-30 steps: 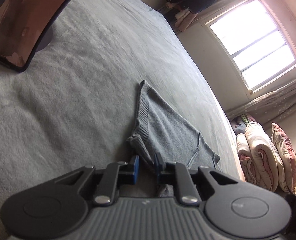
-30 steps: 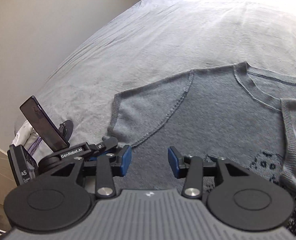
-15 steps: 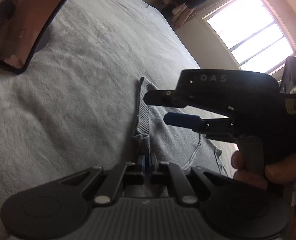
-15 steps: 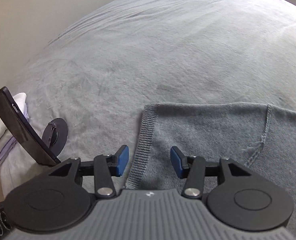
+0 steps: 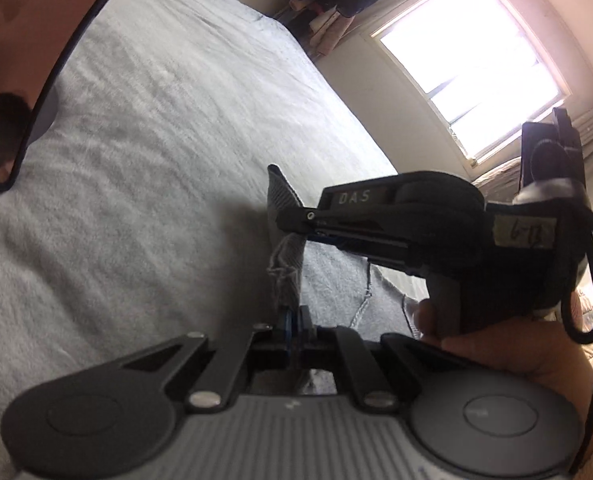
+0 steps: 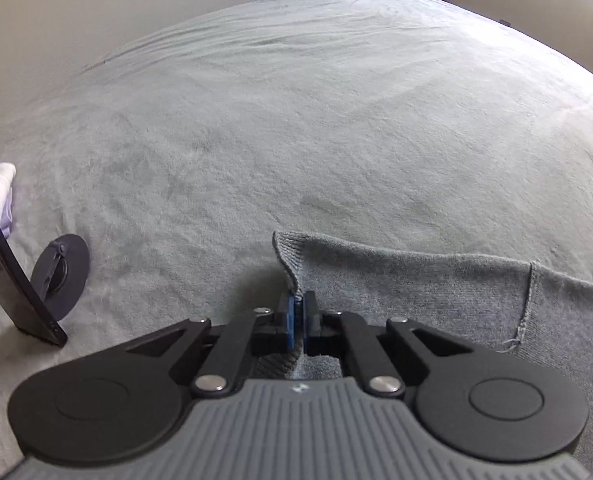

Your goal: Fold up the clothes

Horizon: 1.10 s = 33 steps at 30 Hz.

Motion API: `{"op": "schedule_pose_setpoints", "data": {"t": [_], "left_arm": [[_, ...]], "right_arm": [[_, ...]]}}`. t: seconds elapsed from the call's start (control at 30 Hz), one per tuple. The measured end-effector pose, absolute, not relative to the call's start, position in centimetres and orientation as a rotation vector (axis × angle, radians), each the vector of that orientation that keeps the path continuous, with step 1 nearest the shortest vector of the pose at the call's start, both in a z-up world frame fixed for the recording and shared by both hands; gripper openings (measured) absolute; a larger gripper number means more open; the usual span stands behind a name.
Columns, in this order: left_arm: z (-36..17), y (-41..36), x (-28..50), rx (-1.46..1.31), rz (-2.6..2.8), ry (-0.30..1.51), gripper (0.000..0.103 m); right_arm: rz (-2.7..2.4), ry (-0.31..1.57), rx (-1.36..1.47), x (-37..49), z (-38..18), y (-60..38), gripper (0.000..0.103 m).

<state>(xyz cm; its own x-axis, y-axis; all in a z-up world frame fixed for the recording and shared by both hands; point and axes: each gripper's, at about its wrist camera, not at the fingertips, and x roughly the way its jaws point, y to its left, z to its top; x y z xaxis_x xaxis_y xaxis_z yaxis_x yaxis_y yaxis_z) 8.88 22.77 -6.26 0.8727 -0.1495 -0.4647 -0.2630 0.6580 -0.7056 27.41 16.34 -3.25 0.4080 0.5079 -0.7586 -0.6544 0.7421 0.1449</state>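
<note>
Grey knitted sweater (image 6: pixel 436 292): lies flat on the pale grey plush bed cover (image 6: pixel 296 120), lower right of the right wrist view; ribbed cuff edge lifted into a small peak at lower centre.

Right claw (image 6: pixel 296 314): blue pads pressed together on the ribbed cuff edge, lower centre of the right wrist view. Seen side-on at centre right of the left wrist view (image 5: pixel 296 232), gripping that same ribbed edge further along.

Left claw (image 5: pixel 294 322): pads together at lower centre of the left wrist view, a narrow strip of grey knit caught between them, rising as a taut pleat towards the right claw.

Black tablet on round stand (image 6: pixel 12 272): propped at the far left edge of the right wrist view, well apart from the sweater.

Step in hand, judged: sleeve fold, both claws clamped on one cuff edge.

Handling notes:
- Raise both claws together, level, so the edge between them stays straight rather than sagging.
- Carry the sleeve across towards the sweater body at right; lower before letting go.
- Keep the lift low; loose knit stretches and drags the body along if pulled hard.
- Risk: thin pinch slipping from the pads; keep pressure firm until the cloth rests flat.
</note>
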Motion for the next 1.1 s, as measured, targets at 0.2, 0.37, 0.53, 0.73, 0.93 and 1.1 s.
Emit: {"op": "schedule_pose_setpoints", "data": {"t": [0.2,0.37,0.53,0.73,0.93,1.1], "left_arm": [[-5.0,20.6,8.4,-0.796,-0.008,0.490,0.002],[-3.8,18.1,9.2,-0.727,-0.089,0.477,0.002],[-4.0,15.9,10.0,-0.671,-0.142,0.506,0.002],[-5.3,13.4,11.3,-0.642,-0.186,0.540,0.002],[-7.0,11.1,12.3,-0.608,-0.205,0.594,0.002],[-7.3,10.5,12.4,-0.584,-0.217,0.598,0.002]], "right_arm": [[0.688,0.832,0.020,28.3,-0.7,9.8,0.004],[0.654,0.783,0.125,27.4,0.3,5.3,0.004],[0.600,0.762,0.181,26.5,0.0,2.3,0.004],[0.525,0.762,0.216,25.9,-0.9,-1.0,0.004],[0.445,0.772,0.231,25.5,-1.9,-3.5,0.004],[0.414,0.754,0.254,24.8,-2.4,-5.6,0.004]]}}
